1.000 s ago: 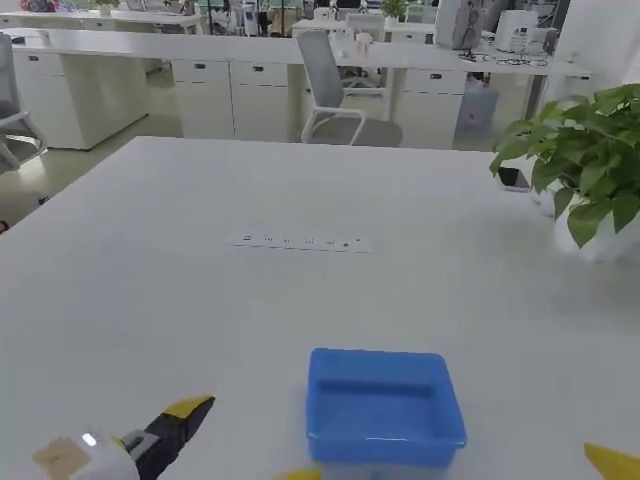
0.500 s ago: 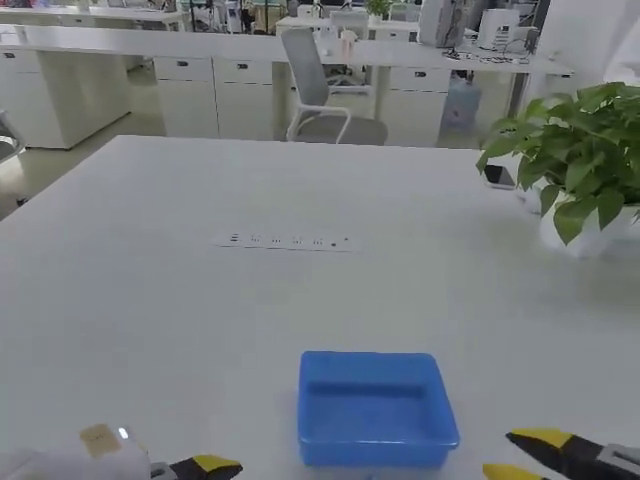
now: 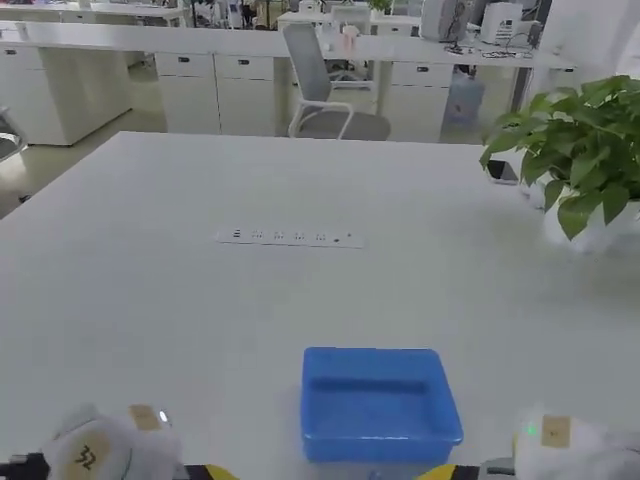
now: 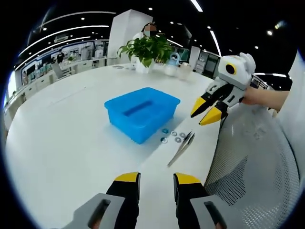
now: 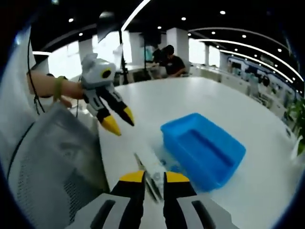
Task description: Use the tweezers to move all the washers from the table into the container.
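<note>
Washers [image 4: 171, 136]: a handful of small rings, flat on the desk [image 4: 71, 143], clustered just beside the near corner of the container; none inside it as far as can be told.
Tweezers [image 4: 181, 149]: flat on the desk, touched by neither claw; tips toward the washers, just beside them, near the desk's edge. In the right gripper view, lying just ahead of that claw's tips [image 5: 145, 174].
Container [image 4: 141, 112]: blue, rectangular, open on top, upright on the desk; inside bare where visible. In the head view, near the bottom of the picture, between the two claws [image 3: 378, 400].
Left claw [image 4: 156, 177]: released, yellow tips a little apart with nothing between them; held above the desk, pointing toward the tweezers and washers, apart from both.
Right claw [image 4: 208, 110]: released, tips slightly spread and holding nothing; hanging in the air over the desk's edge, beyond the tweezers, pointing down toward them without touching.
Hand [image 4: 264, 95]: wrapped around the right claw's white body.
Desk: white, wide, mostly bare beyond the container.
Power strip [image 3: 290, 237]: set flush in the desk top, well beyond the container.
Plant [image 3: 585, 155]: green and leafy, in a white pot at the far right of the desk.
Office chair [image 3: 325, 85]: grey, past the desk's far edge.
Mesh chair [image 4: 257, 157]: white, close against the desk's near edge, under the right claw.
</note>
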{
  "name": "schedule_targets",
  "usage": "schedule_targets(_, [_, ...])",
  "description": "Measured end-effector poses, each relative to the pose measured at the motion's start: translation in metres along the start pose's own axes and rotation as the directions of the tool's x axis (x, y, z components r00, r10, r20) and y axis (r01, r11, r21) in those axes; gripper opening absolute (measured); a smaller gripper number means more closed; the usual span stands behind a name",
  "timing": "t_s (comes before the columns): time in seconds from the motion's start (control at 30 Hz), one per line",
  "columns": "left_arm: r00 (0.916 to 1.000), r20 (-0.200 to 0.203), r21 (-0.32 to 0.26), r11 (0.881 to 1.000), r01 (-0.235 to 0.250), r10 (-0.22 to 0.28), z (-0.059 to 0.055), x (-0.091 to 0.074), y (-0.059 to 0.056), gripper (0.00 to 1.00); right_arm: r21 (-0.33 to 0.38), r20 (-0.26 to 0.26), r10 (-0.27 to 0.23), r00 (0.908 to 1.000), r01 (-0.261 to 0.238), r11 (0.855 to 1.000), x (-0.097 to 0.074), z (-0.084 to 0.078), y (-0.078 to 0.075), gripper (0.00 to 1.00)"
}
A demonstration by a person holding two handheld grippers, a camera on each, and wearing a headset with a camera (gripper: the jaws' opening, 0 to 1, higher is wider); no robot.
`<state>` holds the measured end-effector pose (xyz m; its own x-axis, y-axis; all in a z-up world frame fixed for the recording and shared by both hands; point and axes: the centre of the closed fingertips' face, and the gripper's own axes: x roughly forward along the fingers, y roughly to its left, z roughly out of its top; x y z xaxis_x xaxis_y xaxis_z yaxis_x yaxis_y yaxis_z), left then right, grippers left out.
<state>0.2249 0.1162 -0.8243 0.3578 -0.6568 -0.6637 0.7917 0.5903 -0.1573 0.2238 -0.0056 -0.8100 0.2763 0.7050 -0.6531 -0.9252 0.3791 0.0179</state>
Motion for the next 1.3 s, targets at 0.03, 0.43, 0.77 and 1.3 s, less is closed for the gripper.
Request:
schedule_targets(0.03, [0.9997,-0.023,0.023,1.0,-0.004,0.004,-0.002,0.001,0.001,0.25,-0.023,-0.025,0.012,0.9996,-0.012,1.0,0.003,-0.003,0.003,0.11])
schedule_targets(0.43, [0.9913,-0.127,0.167,0.984,0.058,-0.037,-0.004,0.017,-0.006,0.16,-0.096,-0.1,0.032,0.9945,-0.042,0.994,0.016,-0.016,0.006,0.07])
schedule_targets(0.77, [0.9722,-0.22,0.317,0.937,0.149,-0.08,0.003,0.046,-0.021,0.11,-0.11,-0.152,0.039,0.9875,-0.056,0.992,0.018,-0.033,0.005,0.07])
schedule_targets(1.3, [0.9558,-0.292,0.518,0.834,0.189,-0.035,0.005,0.06,-0.034,0.0,-0.044,-0.105,-0.018,0.9943,0.014,0.999,0.006,-0.036,-0.01,0.07])
